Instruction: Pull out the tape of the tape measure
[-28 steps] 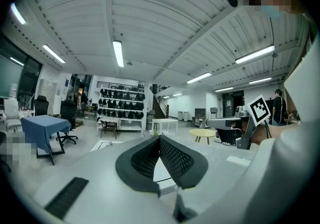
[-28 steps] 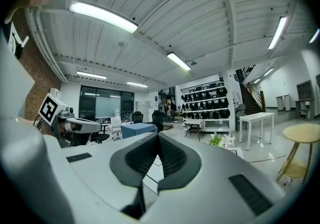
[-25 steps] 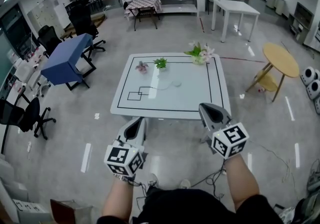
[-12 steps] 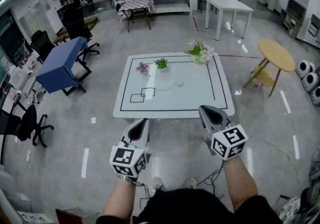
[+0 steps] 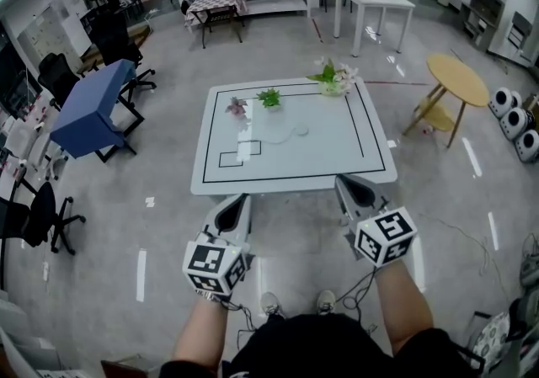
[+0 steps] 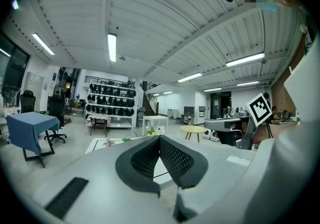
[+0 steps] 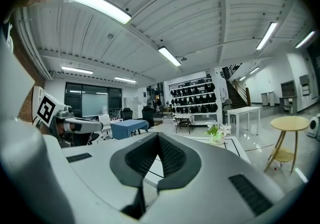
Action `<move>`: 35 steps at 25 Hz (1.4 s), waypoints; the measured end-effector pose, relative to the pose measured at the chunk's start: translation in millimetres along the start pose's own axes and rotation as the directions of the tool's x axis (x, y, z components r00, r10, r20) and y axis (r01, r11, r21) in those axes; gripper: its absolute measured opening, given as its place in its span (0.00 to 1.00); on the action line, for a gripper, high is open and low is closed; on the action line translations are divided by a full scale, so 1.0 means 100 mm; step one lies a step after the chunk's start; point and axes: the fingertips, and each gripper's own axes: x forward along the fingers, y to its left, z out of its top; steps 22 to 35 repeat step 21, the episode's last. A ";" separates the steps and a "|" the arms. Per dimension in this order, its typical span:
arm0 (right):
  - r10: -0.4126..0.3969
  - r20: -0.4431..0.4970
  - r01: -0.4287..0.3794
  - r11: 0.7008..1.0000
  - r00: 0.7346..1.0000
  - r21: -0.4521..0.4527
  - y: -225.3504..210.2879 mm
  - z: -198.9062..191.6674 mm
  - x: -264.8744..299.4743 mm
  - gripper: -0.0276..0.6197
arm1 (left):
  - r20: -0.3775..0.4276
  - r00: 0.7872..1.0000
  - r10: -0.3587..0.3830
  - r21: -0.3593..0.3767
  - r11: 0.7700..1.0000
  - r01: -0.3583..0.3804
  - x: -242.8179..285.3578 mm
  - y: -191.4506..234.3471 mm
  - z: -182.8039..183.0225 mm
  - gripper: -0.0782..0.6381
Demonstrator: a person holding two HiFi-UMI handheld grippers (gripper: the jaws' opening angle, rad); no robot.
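Beyond left claw and right claw, on table middle: pale blob, probably tape measure | both claws closed, empty, short of table | tip: open early; one steadies case, other pinches tab.

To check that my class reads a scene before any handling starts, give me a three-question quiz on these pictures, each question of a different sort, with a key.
1. True or false: the left gripper and the right gripper are both shut, with nothing between their jaws.
2. What stands at the far right corner of the white table? A: a laptop. B: flowers. C: a kettle.
3. Fill in: in the head view, the round wooden table stands to the white table's ____.
Key: 1 true; 2 B; 3 right.
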 end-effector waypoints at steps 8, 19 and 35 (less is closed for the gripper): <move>-0.005 -0.003 0.005 1.000 1.000 0.004 0.06 -0.03 0.02 0.04 | -0.001 1.000 -0.006 0.000 1.000 0.006 -0.05 0.05 -0.01 0.11; 0.001 -0.009 -0.001 1.000 1.000 -0.005 0.04 -0.02 0.02 0.04 | 0.002 1.000 -0.003 0.001 1.000 0.003 -0.02 0.03 0.01 0.11; 0.001 -0.006 -0.001 1.000 1.000 -0.003 0.02 -0.04 0.03 0.04 | 0.005 1.000 -0.003 0.001 1.000 0.003 0.01 0.03 0.01 0.11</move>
